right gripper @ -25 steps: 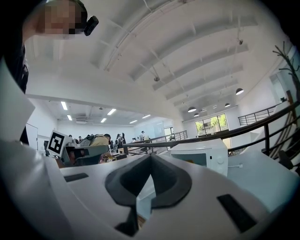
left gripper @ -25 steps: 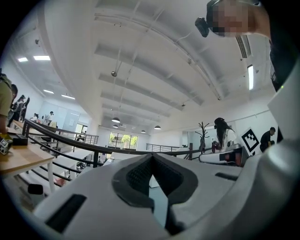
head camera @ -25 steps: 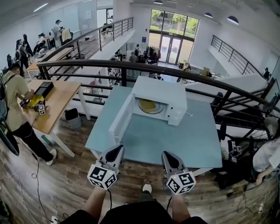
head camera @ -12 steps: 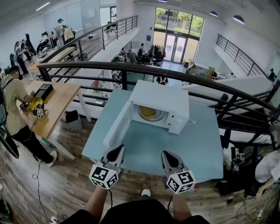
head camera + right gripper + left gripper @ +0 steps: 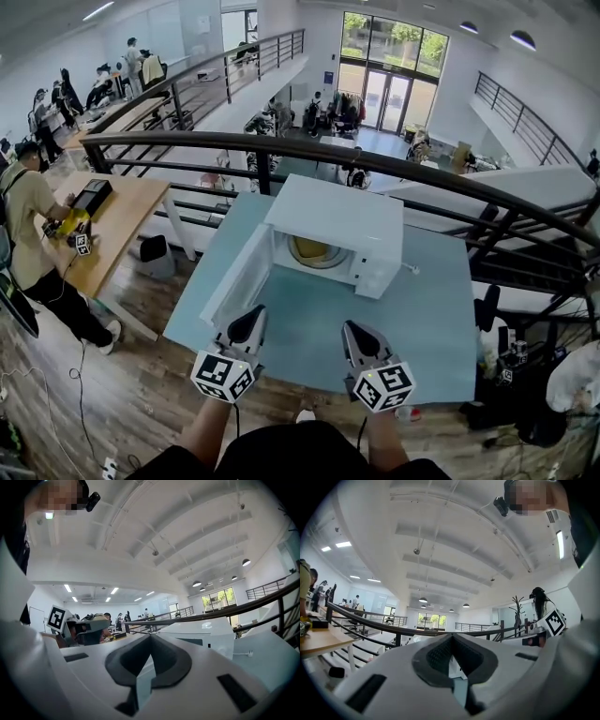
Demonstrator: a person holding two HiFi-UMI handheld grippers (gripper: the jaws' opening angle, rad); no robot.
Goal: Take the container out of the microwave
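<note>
Both claws are held out level, side by side and apart, over the near edge of the table. The left claw (image 5: 251, 317) has its jaws pressed together with nothing in them. The right claw (image 5: 353, 328) is the same, its tips meeting and empty. Each carries a cube of black-and-white square markers at its back end. Those patterns are the only print I can make out.

Under the tips and running on ahead lies the pale blue table (image 5: 422, 319). Further ahead, roughly midway between the two claws and well apart from both, stands the white microwave (image 5: 330, 217). Its door (image 5: 239, 277) hangs open, swung out on the left claw's side. The container (image 5: 314, 251), a round yellowish dish, sits inside the cavity, untouched. The control panel faces the right claw, its markings too small to read.

Behind the microwave a dark railing (image 5: 441, 178) curves across. Far out to the left of the left claw is a wooden desk (image 5: 127, 211) with a person (image 5: 23, 211) working at it. Beyond the railing, glass doors (image 5: 384, 94) close off the hall.
</note>
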